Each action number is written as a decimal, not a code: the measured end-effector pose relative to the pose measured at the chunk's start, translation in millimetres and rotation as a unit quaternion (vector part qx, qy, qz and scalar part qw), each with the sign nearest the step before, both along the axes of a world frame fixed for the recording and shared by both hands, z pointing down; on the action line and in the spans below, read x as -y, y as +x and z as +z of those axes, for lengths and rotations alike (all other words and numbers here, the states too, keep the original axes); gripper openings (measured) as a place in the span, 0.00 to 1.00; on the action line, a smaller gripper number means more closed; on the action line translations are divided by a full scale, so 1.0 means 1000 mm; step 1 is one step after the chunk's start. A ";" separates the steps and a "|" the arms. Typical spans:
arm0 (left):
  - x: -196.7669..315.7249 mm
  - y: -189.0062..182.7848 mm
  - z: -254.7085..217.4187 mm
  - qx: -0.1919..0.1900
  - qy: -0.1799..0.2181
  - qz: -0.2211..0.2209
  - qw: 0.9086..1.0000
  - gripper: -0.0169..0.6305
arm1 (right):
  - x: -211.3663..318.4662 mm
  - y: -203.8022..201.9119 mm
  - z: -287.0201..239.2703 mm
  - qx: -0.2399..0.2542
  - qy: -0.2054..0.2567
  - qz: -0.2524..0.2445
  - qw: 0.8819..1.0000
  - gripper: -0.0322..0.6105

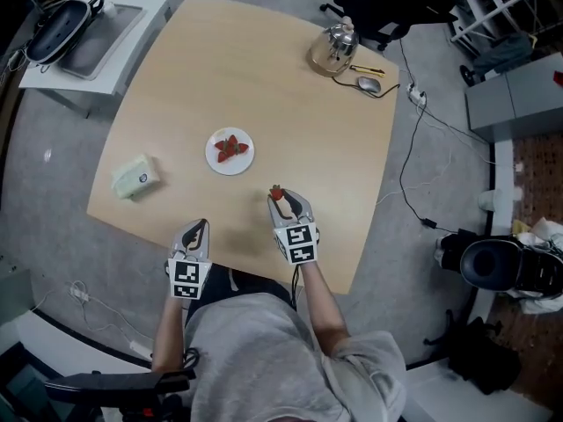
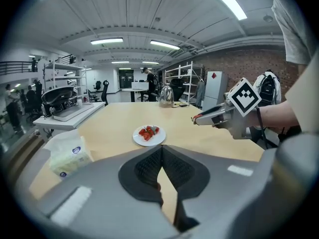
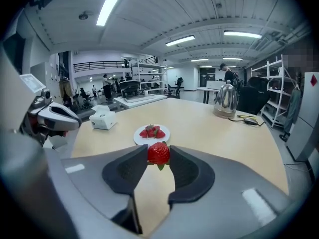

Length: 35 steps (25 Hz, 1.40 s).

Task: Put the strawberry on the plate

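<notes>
A red strawberry (image 3: 158,153) with a green stem sits pinched between the pads of my right gripper (image 3: 158,156), which hovers above the near part of the table; from the head view the same strawberry (image 1: 277,193) shows at that gripper's tip (image 1: 280,197). Further out on the table stands the white plate (image 1: 215,159) holding several strawberries (image 1: 231,147); the plate (image 3: 164,137) lies straight ahead of the right gripper. My left gripper (image 1: 199,231) hangs over the table's near edge, its jaws touching at the tips with nothing between them (image 2: 160,152).
A white tissue pack (image 1: 135,176) lies at the table's left side. A metal kettle (image 1: 334,47), a pen and a computer mouse (image 1: 369,84) sit at the far right corner. A side table (image 1: 88,38) stands to the far left; cables run over the floor on the right.
</notes>
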<state>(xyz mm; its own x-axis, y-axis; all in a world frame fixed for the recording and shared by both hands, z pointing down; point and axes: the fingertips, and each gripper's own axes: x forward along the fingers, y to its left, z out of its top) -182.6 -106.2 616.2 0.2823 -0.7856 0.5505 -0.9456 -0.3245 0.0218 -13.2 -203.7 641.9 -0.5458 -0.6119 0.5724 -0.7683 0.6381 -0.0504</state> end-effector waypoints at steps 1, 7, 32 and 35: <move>0.000 -0.005 0.001 0.000 -0.001 -0.004 1.000 0.06 | 0.003 -0.008 0.000 0.001 0.001 -0.006 1.000 0.27; 0.004 -0.034 0.005 -0.001 -0.006 -0.024 1.000 0.06 | 0.011 -0.050 0.008 0.001 -0.008 -0.037 0.999 0.27; 0.036 -0.094 0.039 -0.015 -0.057 -0.055 0.997 0.06 | 0.066 -0.123 0.074 -0.015 -0.061 -0.072 0.995 0.27; 0.038 -0.098 0.043 -0.019 -0.065 -0.058 0.996 0.06 | 0.068 -0.125 0.083 -0.020 -0.071 -0.073 0.995 0.27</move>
